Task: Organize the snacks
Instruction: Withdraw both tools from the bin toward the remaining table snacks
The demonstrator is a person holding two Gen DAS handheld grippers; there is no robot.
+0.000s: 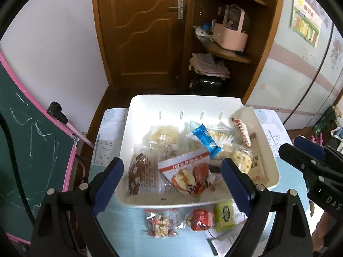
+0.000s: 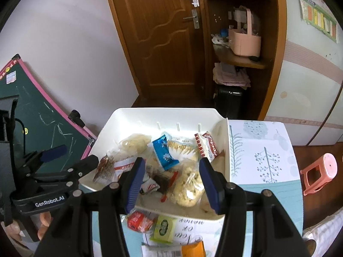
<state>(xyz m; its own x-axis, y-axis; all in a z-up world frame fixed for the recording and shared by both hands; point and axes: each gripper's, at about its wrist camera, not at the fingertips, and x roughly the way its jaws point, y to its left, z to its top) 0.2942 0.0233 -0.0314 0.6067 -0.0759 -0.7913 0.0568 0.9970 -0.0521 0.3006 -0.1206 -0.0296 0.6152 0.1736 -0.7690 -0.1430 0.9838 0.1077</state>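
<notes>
A white plastic bin (image 1: 150, 105) (image 2: 133, 115) sits on the small table and holds several snack packets, among them a blue wrapper (image 1: 205, 142) (image 2: 165, 155), an apple-picture pack (image 1: 186, 173) and a clear bag of puffed snacks (image 2: 188, 184). On the table in front of the bin lie a red packet (image 1: 200, 219) (image 2: 138, 221), a green packet (image 1: 224, 215) (image 2: 164, 229) and a clear nut-mix bag (image 1: 159, 222). My left gripper (image 1: 172, 184) is open and empty above the bin's near edge. My right gripper (image 2: 170, 184) is open and empty over the bin; it also shows at the right of the left wrist view (image 1: 300, 152).
A green chalkboard with pink frame (image 1: 32, 141) leans at the left. A wooden door (image 1: 145, 32) and corner shelves with a pink basket (image 1: 230, 36) stand behind. A wardrobe (image 1: 300, 68) is at the right, a pink stool (image 2: 319, 174) beside the table. An orange packet (image 2: 194, 249) lies near.
</notes>
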